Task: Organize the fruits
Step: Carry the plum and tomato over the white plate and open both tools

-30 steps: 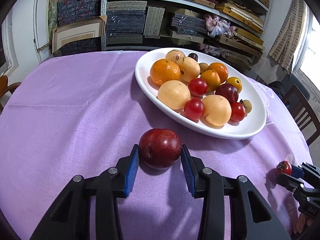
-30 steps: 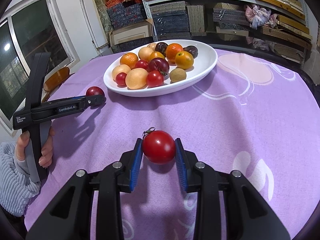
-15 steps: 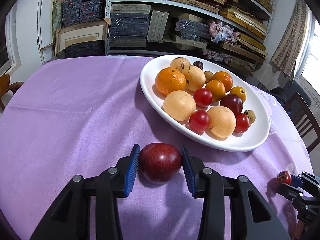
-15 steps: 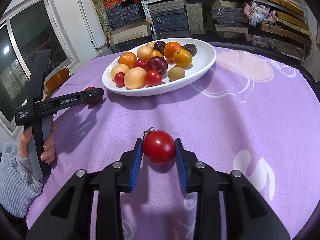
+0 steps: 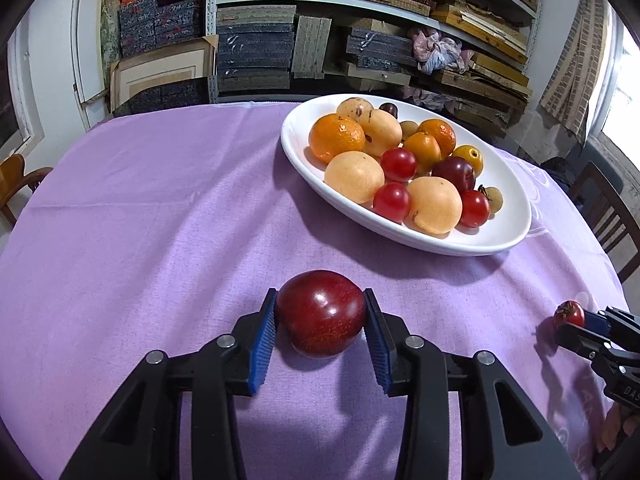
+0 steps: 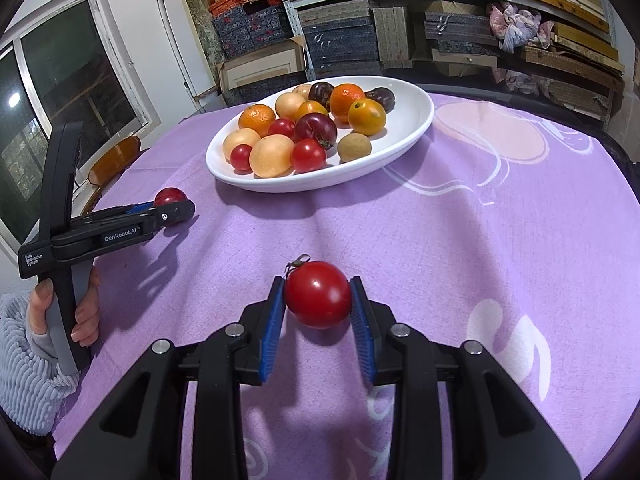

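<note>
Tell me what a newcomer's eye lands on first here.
The white dish heaped with oranges, tomatoes and plums, at the far side of the purple tablecloth. Nearer, the left gripper clamps a dark red plum and the right gripper clamps a red tomato.

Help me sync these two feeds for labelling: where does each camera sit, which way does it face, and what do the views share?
Left wrist: on the left gripper, looking down along its fingers at the held plum; right gripper at right edge.
Right wrist: on the right gripper, facing its held tomato; left gripper, hand and sleeve at left.
Shared: white fruit plate, purple tablecloth, shelves.
</note>
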The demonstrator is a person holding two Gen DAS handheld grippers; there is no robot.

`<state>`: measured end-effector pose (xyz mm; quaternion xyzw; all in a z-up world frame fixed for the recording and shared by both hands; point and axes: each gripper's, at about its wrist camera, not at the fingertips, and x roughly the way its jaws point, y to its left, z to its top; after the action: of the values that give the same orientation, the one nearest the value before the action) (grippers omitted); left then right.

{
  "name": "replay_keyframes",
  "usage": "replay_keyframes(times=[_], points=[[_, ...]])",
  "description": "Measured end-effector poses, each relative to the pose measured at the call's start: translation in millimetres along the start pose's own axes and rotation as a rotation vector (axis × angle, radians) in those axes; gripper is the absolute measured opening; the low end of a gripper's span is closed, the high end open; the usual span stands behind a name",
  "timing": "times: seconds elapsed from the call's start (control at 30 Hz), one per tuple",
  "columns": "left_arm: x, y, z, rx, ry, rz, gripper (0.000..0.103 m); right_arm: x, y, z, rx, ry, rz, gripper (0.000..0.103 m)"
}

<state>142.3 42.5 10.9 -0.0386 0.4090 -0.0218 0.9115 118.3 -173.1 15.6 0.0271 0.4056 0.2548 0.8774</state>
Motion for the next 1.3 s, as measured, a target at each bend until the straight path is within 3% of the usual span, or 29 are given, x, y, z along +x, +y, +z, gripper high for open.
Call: replay_keyframes(times=[0.2,0.4,0.63,0.77,0.9,1.1,1.3], points=[[-28,-11,4,0.030,-0.078,0.003,0.042,-5,1,1,0.005,-0.023,-0.003,0.032],[-53,-22,35,0.050,-0.141,-0.002,0.042,-28,1,10,0.008,-0.135,-0.033,0.032],[-76,-36,92,0.074,-0.226,0.009,0.042,-68,12,87,-0.038,-0.243,-0.074,0.032],[-72,-44,112,0.066,-0.223,-0.017,0.042,-77,17,136,-0.040,-0.273,-0.065,0.032],[-44,-52,121,0.073,-0.178,-0.008,0.042,-49,21,168,-0.056,-0.227,-0.088,0.031],[14,-52,118,0.068,-0.078,-0.002,0.042,20,9,178,-0.038,-0.122,-0.118,0.032],[47,-41,119,0.046,-0.031,-0.005,0.042,70,-7,193,-0.019,-0.048,-0.145,0.032]])
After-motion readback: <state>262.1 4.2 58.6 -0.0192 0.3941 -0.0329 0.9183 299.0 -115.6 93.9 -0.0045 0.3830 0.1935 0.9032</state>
